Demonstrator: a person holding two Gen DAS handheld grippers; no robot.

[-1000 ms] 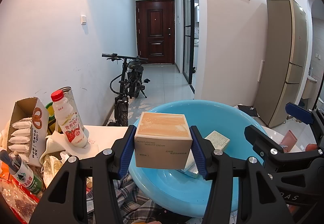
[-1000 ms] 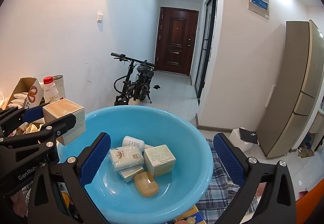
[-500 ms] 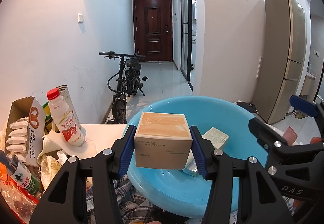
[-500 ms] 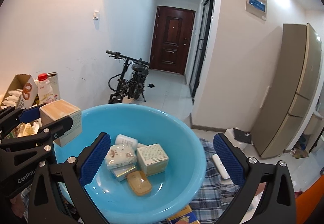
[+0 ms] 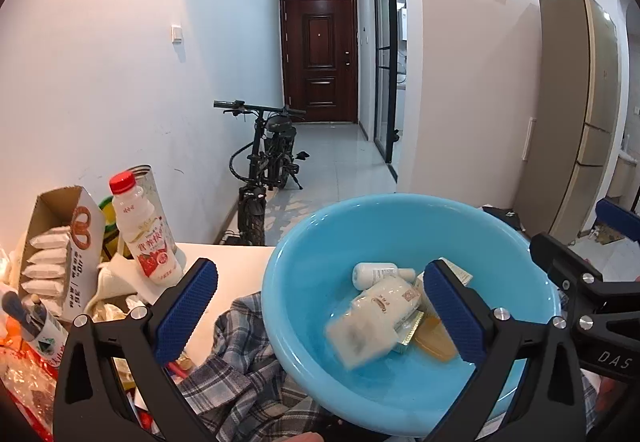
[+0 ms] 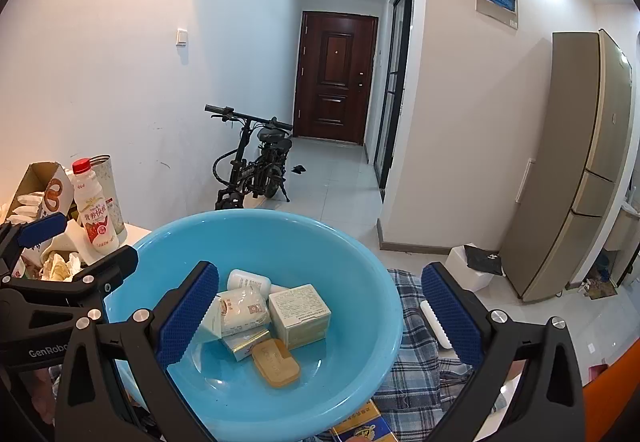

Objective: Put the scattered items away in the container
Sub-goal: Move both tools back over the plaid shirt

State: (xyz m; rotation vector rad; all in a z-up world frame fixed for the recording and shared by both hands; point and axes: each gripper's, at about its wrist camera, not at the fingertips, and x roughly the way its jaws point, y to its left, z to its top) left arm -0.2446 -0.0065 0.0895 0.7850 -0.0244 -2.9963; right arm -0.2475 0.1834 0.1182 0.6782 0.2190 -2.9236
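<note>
Both grippers hover over the blue basin (image 6: 372,282), the left gripper (image 5: 320,310) with fingers opening on nothing, the right gripper (image 6: 320,312) spread empty and nearer the white bar (image 6: 434,324) lying lengthwise outside its right rim.

— Any lettering you can read?
— "GenRobo", cut off, on my left claw (image 6: 84,254); "DAS" on my right claw (image 5: 608,242).
— The snack carton (image 5: 80,242)?
— "36" beside a pretzel mark. The bottle (image 5: 142,230) label's Chinese characters are too small to read.
</note>
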